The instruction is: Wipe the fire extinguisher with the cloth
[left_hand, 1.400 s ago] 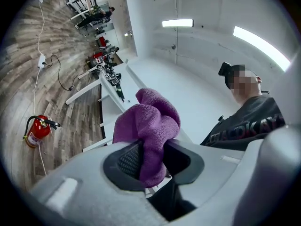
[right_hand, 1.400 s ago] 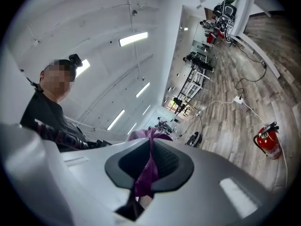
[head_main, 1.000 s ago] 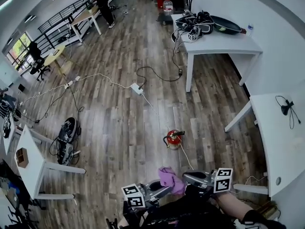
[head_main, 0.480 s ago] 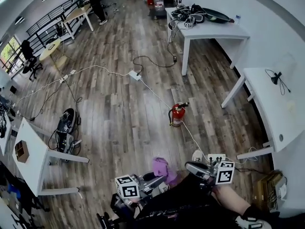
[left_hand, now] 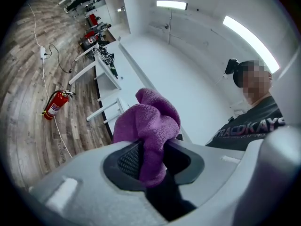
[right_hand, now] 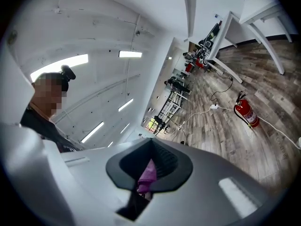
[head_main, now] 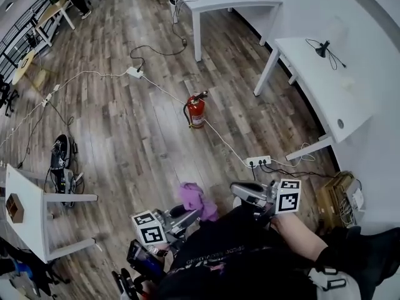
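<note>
Fire extinguisher (head_main: 195, 111) now stands upper centre of frame, formerly lower centre, well apart from the cloth (head_main: 197, 200); left gripper (head_main: 189, 215) fingers pinch the cloth; right gripper (head_main: 236, 191) fingers close on a purple sliver of it; wiping not begun.

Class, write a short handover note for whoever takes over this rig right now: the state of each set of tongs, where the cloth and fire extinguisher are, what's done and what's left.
Left tongs: shut on the purple cloth, which bunches up above them.
Right tongs: shut, with a sliver of the same cloth pinched between them.
Fire extinguisher: upright on the wooden floor, well ahead, with neither tongs touching it.
Done: cloth is in hand.
Left: get to the extinguisher and wipe it.
</note>
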### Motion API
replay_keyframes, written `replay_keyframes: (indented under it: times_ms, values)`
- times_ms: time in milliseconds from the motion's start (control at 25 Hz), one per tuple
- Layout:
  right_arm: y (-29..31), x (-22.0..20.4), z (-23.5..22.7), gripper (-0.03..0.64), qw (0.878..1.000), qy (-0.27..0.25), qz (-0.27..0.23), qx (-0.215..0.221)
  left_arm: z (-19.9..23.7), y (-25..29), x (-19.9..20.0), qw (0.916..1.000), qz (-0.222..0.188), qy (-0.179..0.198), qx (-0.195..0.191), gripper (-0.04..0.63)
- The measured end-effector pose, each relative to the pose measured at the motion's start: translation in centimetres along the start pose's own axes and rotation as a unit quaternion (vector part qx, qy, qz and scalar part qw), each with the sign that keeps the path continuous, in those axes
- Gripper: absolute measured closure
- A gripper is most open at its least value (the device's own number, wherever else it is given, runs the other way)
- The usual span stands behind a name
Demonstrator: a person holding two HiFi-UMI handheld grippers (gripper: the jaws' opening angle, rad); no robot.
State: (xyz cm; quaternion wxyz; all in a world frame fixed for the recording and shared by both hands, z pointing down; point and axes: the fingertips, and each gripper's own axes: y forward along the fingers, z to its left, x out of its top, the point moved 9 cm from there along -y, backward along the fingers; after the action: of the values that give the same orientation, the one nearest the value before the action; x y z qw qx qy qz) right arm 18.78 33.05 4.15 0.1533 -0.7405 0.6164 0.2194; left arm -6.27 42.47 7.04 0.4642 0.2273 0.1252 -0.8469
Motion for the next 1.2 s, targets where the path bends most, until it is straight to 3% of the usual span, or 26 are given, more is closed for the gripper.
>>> replay_keyframes:
  times_ms: [400,560,840,1200]
  values:
    - [-9.3,1.2,0.0,0.615,0.999,-0.018,0.034,0.02,-4.6,6.3,-5.5,0.9982,-0.048,0.011,0.035,0.492]
    - [-12.7,0.3,-0.9,0.615,0.996,-0.033,0.083,0.007,-6.1,9.2,-8.5,0.9954,-0.082,0.005,0.05,0.492]
    - [-14.9,-0.6,-2.0,0.616,0.987,-0.053,0.151,0.026,-7.3,12.8,-12.4,0.9915,-0.105,-0.004,0.077,0.492]
    - [-15.0,0.8,-1.3,0.615,0.989,-0.067,0.124,0.049,-8.1,12.7,-10.9,0.9898,-0.096,0.032,0.1,0.492]
